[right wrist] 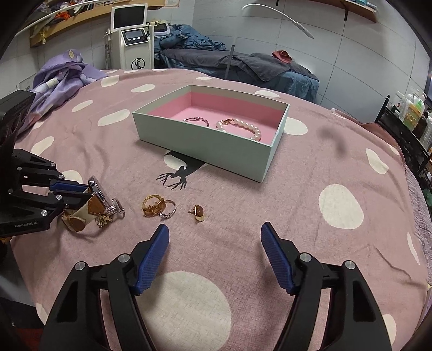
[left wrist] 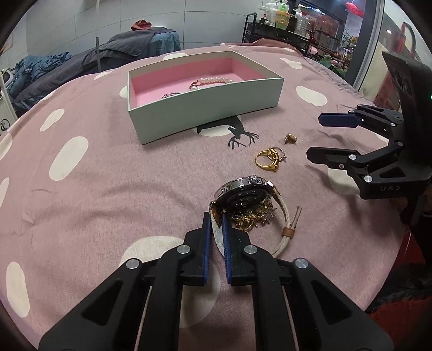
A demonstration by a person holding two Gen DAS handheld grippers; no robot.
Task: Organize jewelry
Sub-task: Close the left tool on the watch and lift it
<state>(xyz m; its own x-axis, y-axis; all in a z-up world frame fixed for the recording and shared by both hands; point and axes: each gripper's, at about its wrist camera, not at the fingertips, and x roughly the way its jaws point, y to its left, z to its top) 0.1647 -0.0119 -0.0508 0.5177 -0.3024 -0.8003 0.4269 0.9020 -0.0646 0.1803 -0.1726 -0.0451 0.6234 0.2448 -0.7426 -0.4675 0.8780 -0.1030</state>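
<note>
A mint box with pink lining sits on the pink dotted cloth and holds a pearl bracelet and a silver bracelet. My left gripper is shut on the cream strap of a watch, tilted up on edge over a gold brooch. A gold ring, a silver ring and a gold earring lie on the cloth. My right gripper is open and empty, near the earring.
A massage bed with dark covers and a white machine stand behind the table. A purple blanket lies at the far left. A black cart with bottles stands at the right.
</note>
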